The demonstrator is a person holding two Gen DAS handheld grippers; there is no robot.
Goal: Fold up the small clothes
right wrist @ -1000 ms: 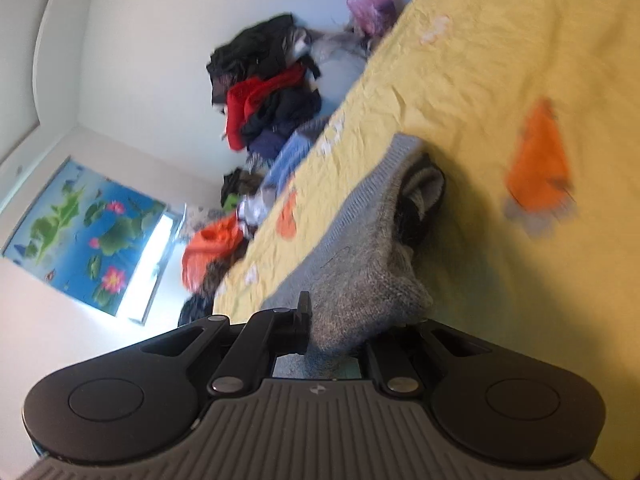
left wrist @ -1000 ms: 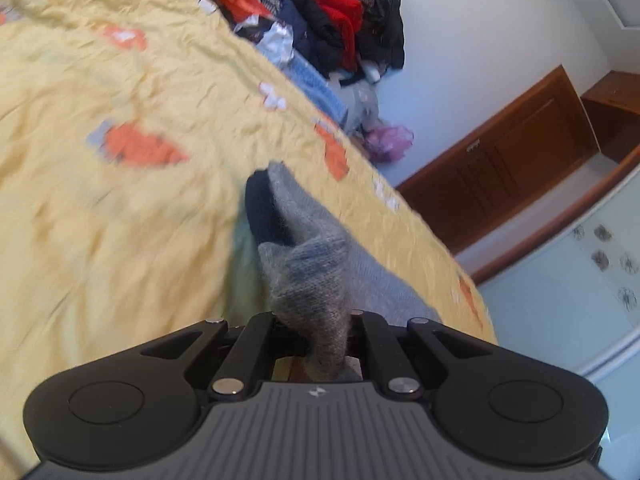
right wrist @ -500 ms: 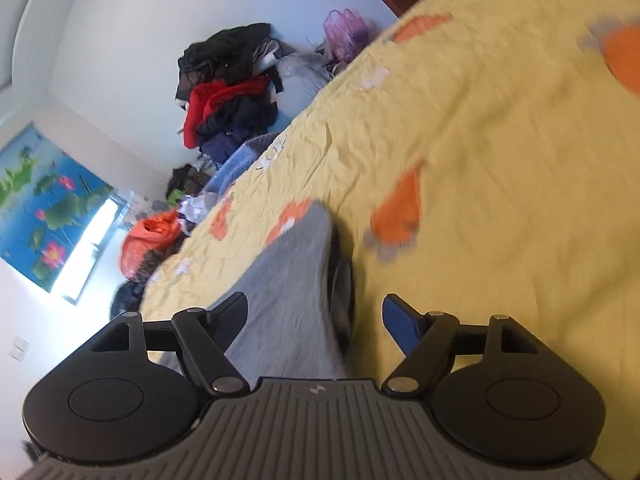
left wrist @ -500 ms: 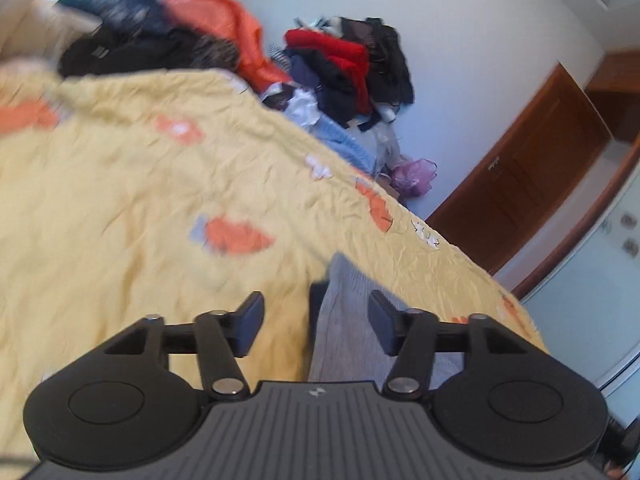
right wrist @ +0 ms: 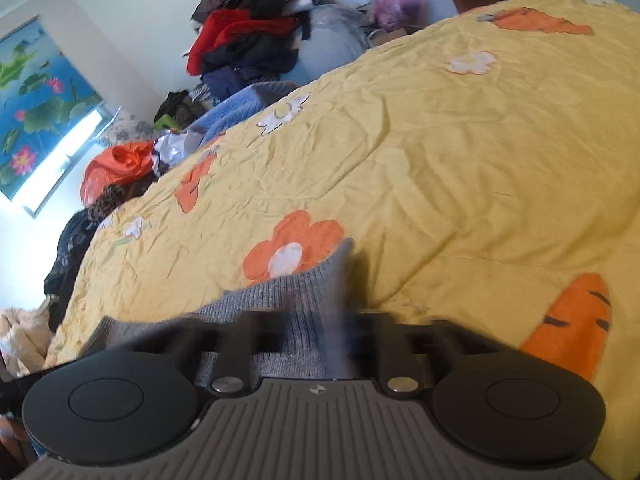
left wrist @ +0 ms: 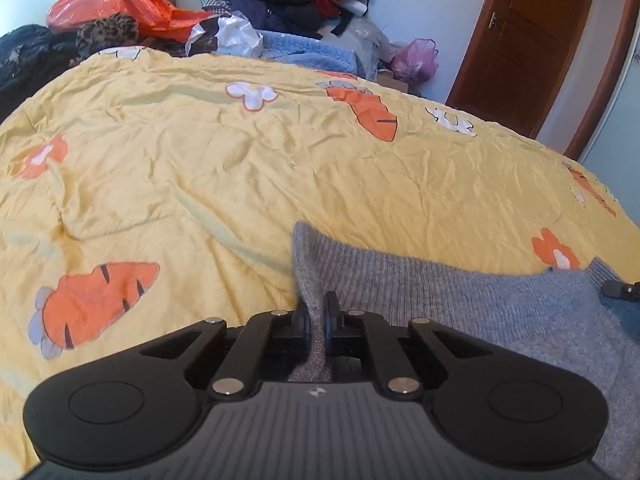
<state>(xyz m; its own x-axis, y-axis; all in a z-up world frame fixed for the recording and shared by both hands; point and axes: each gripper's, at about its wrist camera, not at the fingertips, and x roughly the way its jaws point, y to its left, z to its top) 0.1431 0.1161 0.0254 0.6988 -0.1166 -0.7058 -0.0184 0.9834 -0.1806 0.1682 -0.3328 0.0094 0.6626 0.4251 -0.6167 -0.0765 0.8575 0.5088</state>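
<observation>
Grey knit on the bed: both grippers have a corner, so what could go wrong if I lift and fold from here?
The left gripper pinches only a thin ribbed edge of the grey knit; it may slip out. The right gripper is motion-blurred, so its bite is uncertain. Dragging could also rumple the yellow quilt.

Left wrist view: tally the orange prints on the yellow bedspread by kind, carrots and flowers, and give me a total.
Carrots: 3, the one at the right edge is hard to make out
Orange flowers: 2
Total: 5
</observation>
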